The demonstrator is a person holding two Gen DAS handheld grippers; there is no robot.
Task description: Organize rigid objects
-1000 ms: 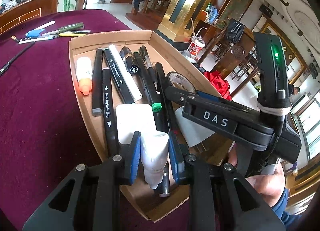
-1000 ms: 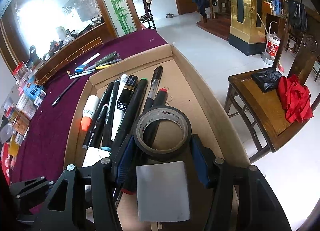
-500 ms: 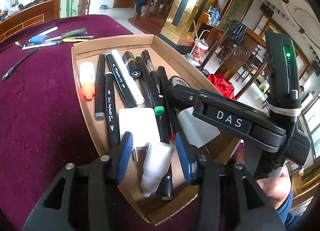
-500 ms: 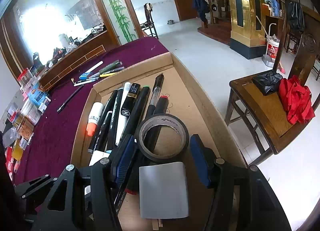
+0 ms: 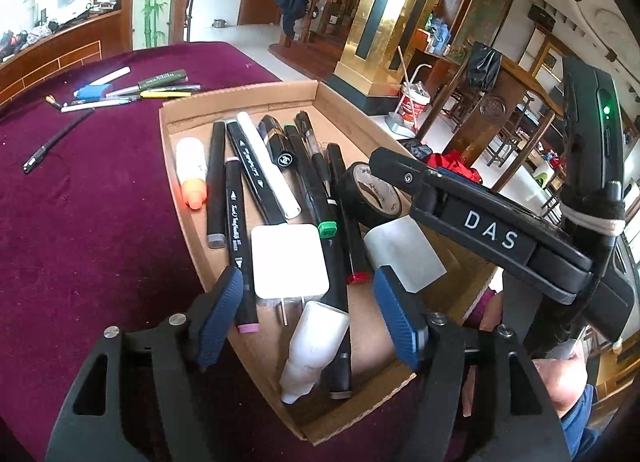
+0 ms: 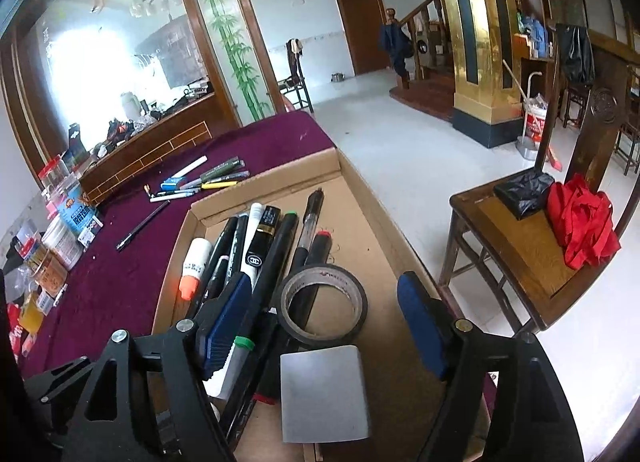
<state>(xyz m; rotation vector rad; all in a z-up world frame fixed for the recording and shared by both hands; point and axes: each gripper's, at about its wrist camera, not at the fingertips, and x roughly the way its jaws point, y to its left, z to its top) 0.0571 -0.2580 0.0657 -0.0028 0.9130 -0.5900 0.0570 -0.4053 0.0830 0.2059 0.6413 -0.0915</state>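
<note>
Both our grippers hang over a shallow cardboard tray (image 5: 240, 102) of pens and small hard things.

Our left gripper (image 5: 308, 320) is opening its ribbed blue pads, nothing pressed; a soft white tube (image 5: 316, 342) lies loose between them in the tray's near corner, beside a rounded white charger (image 5: 290, 260). Our right gripper (image 6: 324, 316) is opening too, pads clear of the glossy black tape roll (image 6: 323, 304) lying flat between them, just beyond a matte grey card (image 6: 323, 398). Slim black markers (image 5: 248, 160) lie side by side. The tray rests on maroon velvet cloth (image 5: 80, 202); beyond are pale tiled floor, a wooden chair (image 6: 520, 246) and a gold pillar (image 6: 476, 34).
</note>
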